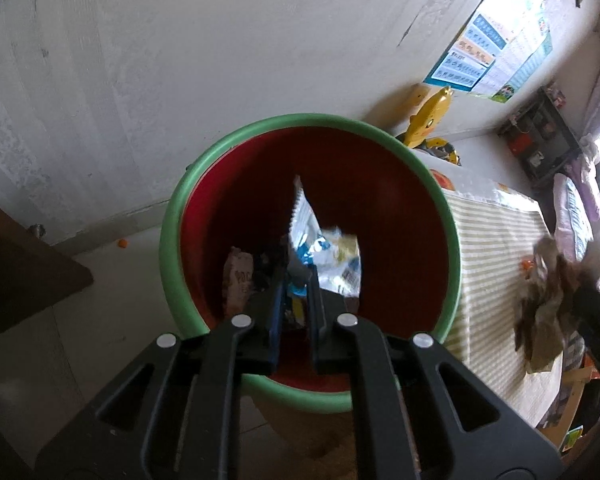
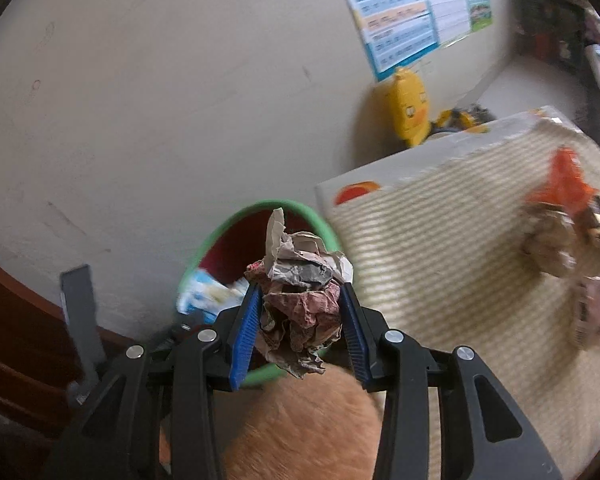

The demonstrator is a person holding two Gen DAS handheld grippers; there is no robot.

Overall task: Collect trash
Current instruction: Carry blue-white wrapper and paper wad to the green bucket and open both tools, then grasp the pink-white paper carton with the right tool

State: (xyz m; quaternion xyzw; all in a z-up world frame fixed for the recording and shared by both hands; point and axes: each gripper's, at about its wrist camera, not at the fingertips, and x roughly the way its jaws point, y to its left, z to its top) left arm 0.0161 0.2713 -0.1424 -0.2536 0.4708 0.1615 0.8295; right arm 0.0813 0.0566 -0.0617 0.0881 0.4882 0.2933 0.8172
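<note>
A bin with a green rim point(image 1: 168, 232) and a red inside fills the left wrist view. My left gripper point(image 1: 298, 276) hangs over its mouth, shut on a white and blue snack wrapper point(image 1: 328, 252) that sticks up past the fingertips. A pinkish packet point(image 1: 238, 280) lies deeper in the bin. My right gripper point(image 2: 300, 288) is shut on a crumpled paper ball point(image 2: 300, 304), held just short of the bin's rim point(image 2: 260, 205). The same paper ball point(image 1: 548, 300) shows blurred at the right of the left wrist view, over the table.
A table with a striped cloth point(image 2: 440, 240) stands right of the bin. An orange wrapper point(image 2: 564, 184) and a pink packet point(image 2: 592, 312) lie on it. An orange fuzzy surface point(image 2: 300, 420) is below the bin. A yellow duck toy point(image 2: 410, 108) leans on the wall.
</note>
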